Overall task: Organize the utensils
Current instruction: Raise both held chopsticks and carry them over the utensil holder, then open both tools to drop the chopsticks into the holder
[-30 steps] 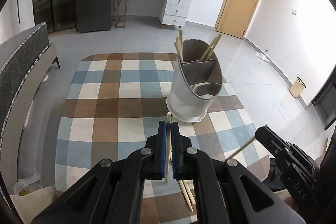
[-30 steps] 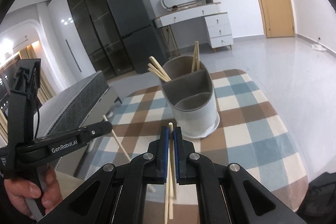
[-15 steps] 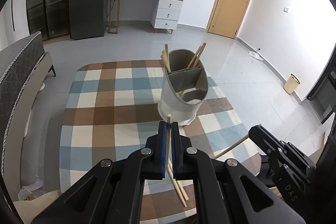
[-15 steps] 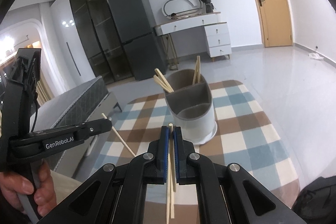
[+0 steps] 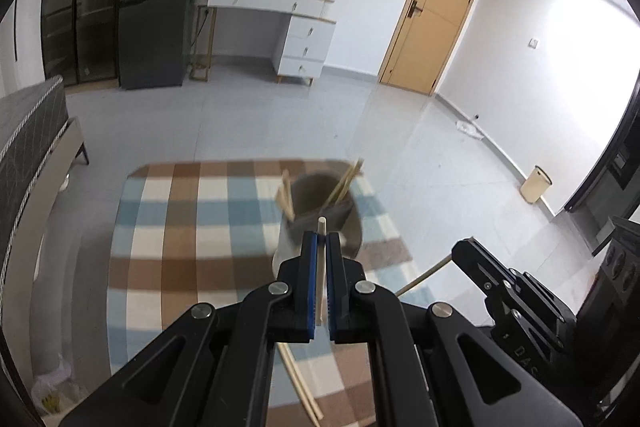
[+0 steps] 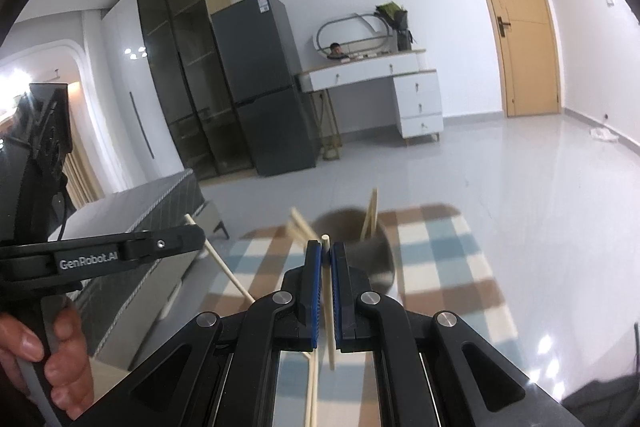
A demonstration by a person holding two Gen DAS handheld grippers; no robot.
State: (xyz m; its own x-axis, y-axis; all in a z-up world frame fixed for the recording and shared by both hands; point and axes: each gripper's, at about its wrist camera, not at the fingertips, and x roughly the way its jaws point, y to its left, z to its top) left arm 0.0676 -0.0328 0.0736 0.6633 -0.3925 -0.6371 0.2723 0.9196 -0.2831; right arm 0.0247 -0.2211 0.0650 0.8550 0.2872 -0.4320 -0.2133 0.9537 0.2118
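Each gripper pinches one chopstick between pressed-together jaws: left gripper [image 5: 321,241] and right gripper [image 6: 327,250]. Both hang above the grey divided utensil holder [image 5: 320,223] on the checkered surface [image 5: 192,247], which already holds chopsticks.

Holder [image 5: 320,223] on tablecloth [image 5: 180,247], chopsticks [image 5: 344,183] seemingly in rear compartment
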